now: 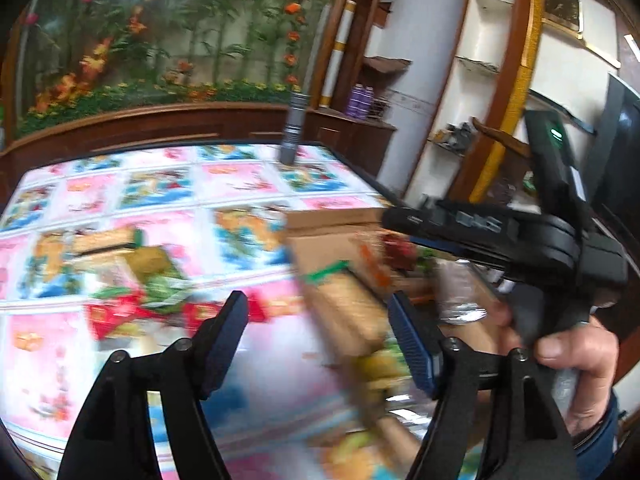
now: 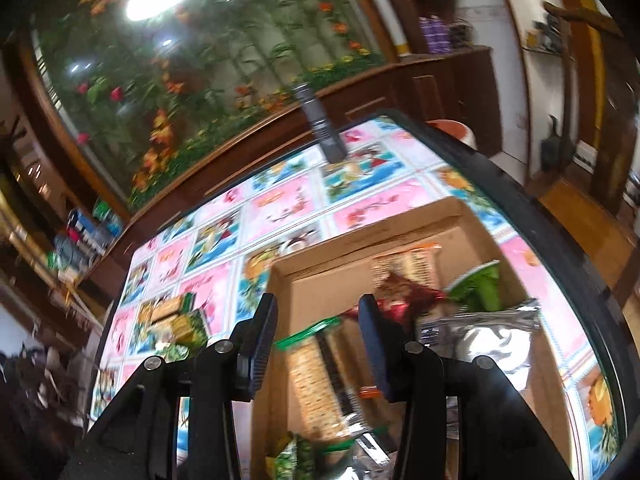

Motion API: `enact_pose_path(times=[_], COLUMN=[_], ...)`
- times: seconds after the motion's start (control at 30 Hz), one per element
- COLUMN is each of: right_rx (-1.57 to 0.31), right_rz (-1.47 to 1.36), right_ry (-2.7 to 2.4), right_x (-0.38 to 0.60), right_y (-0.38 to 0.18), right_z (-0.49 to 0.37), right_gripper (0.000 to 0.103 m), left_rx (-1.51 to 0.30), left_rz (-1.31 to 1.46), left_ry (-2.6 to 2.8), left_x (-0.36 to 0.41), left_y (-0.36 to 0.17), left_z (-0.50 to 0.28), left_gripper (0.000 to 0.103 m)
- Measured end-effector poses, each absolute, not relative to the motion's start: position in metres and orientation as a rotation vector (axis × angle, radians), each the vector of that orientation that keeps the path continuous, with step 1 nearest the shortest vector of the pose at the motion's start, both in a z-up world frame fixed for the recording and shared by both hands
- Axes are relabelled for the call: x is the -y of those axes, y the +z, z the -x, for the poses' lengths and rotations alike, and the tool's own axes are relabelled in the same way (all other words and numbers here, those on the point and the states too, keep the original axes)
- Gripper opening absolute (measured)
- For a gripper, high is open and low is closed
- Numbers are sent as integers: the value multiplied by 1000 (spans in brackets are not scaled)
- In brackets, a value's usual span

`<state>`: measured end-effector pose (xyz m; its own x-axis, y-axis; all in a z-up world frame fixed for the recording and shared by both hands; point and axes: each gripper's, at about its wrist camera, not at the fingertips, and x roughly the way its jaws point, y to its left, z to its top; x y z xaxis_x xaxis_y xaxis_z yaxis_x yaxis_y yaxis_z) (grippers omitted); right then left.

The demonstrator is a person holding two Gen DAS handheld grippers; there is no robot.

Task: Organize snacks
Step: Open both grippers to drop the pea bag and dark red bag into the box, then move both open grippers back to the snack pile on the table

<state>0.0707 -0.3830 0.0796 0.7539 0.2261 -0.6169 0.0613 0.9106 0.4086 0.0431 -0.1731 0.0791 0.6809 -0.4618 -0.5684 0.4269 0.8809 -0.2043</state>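
While both views are motion-blurred, the layout reads clearly enough. Left gripper [image 1: 318,344] hangs above the bench [image 1: 168,196], jaws spread wide, nothing between them. Right gripper [image 2: 318,340] sits over the box [image 2: 304,280], jaws also well apart and empty; a hand [image 1: 576,364] holds its handle at the right of the left view.

Box is open-topped cardboard, standing on the bench toward its right edge. Inside it: a long cracker pack [image 2: 316,364] with green end lying lengthwise near the box's left wall, a red packet [image 2: 404,292] toward the far side, a green packet [image 2: 480,284] near the far right corner, a silver foil bag [image 2: 484,332] against the right wall, and a green-yellow packet [image 2: 292,460] at the near end.

Loose snacks [image 1: 132,280] lie on the bench left of the box, well apart from it: a cracker pack with green trim, green wrappers, red packets, all bunched together; exact touching cannot be told through blur.

Bench cover is a pink and blue cartoon-tile pattern. A grey pole [image 1: 294,128] stands at the bench's far edge. Behind it, a wooden-framed flower mural [image 1: 160,32].
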Motion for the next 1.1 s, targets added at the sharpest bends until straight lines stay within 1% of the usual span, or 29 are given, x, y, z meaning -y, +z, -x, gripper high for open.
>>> enact_pose_path(times=[0.1, 0.2, 0.33, 0.47, 0.57, 0.63, 0.7, 0.77, 0.87, 1.1], right_rx=[-737, -746, -758, -779, -791, -798, -797, -795, -796, -791], right_rz=[-401, -379, -334, -330, -344, -346, -351, -355, -360, -363], right_ry=[135, 177, 209, 235, 253, 252, 247, 246, 245, 253], right_x=[370, 354, 337, 329, 329, 329, 331, 332, 333, 331], right_y=[76, 74, 71, 67, 65, 64, 64, 65, 65, 67], right_z=[-72, -71, -69, -71, -71, -72, -72, -71, -71, -70], right_gripper=[47, 47, 47, 47, 48, 48, 48, 48, 48, 48], left_rx=[-621, -621, -722, -784, -824, -858, -903, -953, -891, -795], left_rz=[13, 26, 150, 205, 235, 188, 73, -144, -331, -252], left_ry=[-382, -281, -207, -223, -272, -327, -368, -421, -462, -315], left_x=[140, 100, 46, 29, 32, 43, 64, 90, 108, 99], left_y=[80, 76, 55, 32, 24, 21, 17, 10, 13, 24], left_z=[-53, -73, -113, -140, -146, -142, -135, -118, -90, -109], left_gripper=[76, 78, 78, 78, 78, 78, 78, 78, 78, 78])
